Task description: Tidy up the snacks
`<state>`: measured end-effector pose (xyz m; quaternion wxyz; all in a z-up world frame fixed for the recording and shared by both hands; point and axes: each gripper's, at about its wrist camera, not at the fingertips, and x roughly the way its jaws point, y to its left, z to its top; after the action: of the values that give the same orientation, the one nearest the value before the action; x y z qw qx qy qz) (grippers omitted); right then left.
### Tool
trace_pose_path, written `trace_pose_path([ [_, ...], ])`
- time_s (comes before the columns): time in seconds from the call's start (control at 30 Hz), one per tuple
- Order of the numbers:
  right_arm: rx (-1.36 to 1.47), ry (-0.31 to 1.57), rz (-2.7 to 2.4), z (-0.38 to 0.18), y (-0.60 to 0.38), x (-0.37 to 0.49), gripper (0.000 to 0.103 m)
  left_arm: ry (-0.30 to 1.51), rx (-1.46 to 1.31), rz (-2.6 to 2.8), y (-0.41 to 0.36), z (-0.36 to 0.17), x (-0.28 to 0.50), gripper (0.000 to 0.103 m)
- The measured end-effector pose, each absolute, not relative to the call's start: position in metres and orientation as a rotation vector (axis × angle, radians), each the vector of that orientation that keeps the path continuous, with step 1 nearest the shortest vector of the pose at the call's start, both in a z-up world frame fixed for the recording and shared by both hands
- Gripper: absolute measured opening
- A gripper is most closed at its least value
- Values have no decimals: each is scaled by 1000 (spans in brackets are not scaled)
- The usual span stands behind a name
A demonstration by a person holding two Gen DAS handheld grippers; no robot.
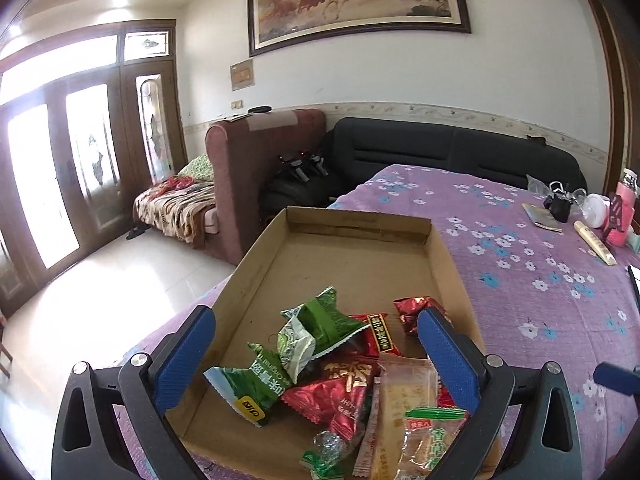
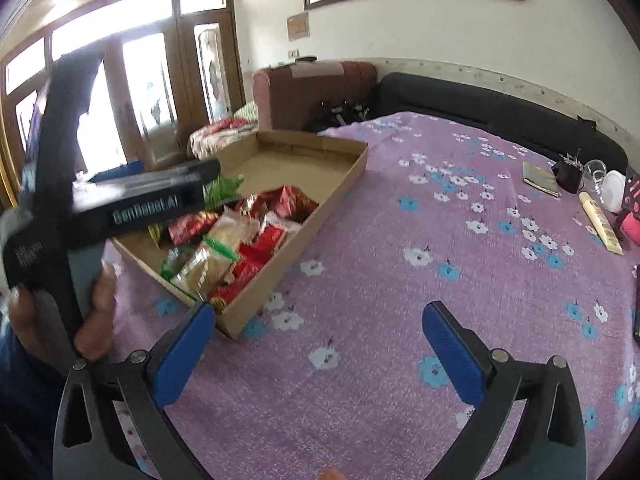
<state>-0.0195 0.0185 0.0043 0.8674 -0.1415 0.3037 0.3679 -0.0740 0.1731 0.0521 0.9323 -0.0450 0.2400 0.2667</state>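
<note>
Light, crinkly snacks (image 1: 332,380) heaped in box (image 1: 256,276); both grippers' fingers (image 1: 182,360) spread, empty; pinch a wrapper's edge

Cut off by the lower frame edge in the left wrist view: a tan biscuit packet (image 1: 412,436) and the near wall of the cardboard tray (image 1: 360,224). At left of the right wrist view, blurred: the left gripper (image 2: 120,204), hiding several snacks; hand (image 2: 94,312) partly covered. Far right, small clutter (image 2: 600,188) unreadable.
</note>
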Motion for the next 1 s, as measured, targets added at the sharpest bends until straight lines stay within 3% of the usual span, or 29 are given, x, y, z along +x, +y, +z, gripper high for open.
trace_pose_path([
  [0.23,-286,735,730,-8,14,-4,103,498,-80,532,170,51,-72,102],
  [0.7,-275,756,643,-9,-24,1,103,500,-72,514,167,51,-72,102],
  [1.0,-242,665,777,2,-26,-12,103,501,-62,517,165,51,-70,102],
])
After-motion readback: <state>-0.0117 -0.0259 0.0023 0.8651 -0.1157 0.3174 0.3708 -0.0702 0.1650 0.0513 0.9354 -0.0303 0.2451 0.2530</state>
